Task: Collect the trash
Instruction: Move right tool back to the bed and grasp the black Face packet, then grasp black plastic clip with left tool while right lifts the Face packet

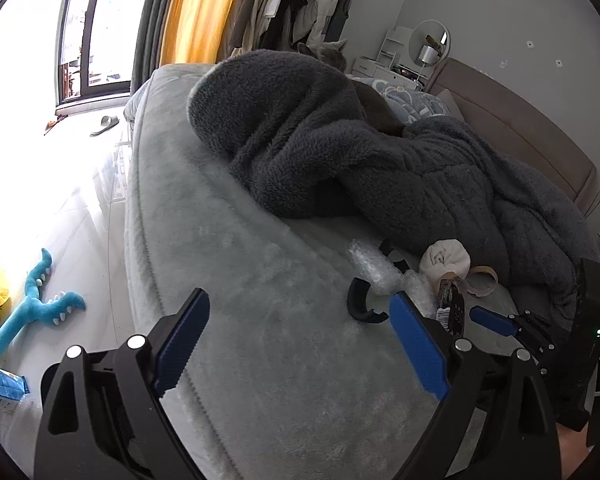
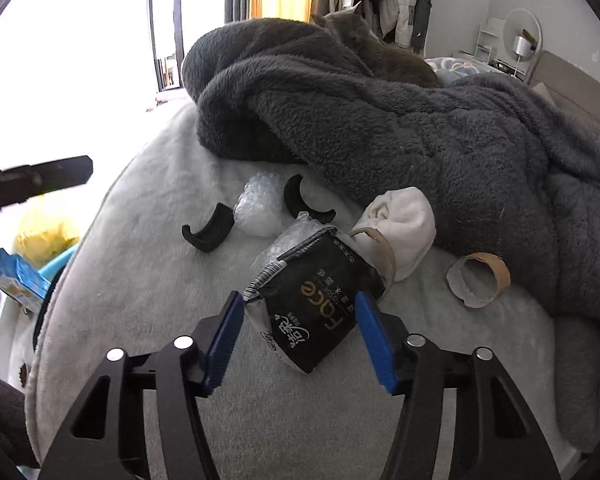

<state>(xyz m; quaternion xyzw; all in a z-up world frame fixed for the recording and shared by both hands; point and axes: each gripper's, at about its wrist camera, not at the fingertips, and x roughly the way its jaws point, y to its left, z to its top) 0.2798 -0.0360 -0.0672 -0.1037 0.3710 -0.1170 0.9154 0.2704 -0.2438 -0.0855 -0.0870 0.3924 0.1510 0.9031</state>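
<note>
On the bed (image 2: 148, 280), spread with a pale grey plush cover, the trash lies in a loose cluster just below a heaped dark grey fleece blanket (image 2: 420, 132). Nearest the camera is a black tissue packet (image 2: 312, 308), crumpled and flattened, printed with gold lettering and a barcode strip along one edge. The right claw (image 2: 300, 336) stands about half open with its blue pads on either side of this packet; the left pad looks to touch the packet's edge, the right pad sits just beside it, so no firm grip shows. Behind the packet are crumpled clear bubble wrap (image 2: 260, 208), two curved black plastic pieces (image 2: 208, 232), a rolled white cloth (image 2: 404, 224) and a torn cardboard tape ring (image 2: 480, 280). No bin or bag for the trash can be told apart in either view. The left claw (image 1: 300, 344) hangs wide open over the bare cover, holding nothing. A grey cat (image 2: 380, 52) lies on the blanket.
</note>
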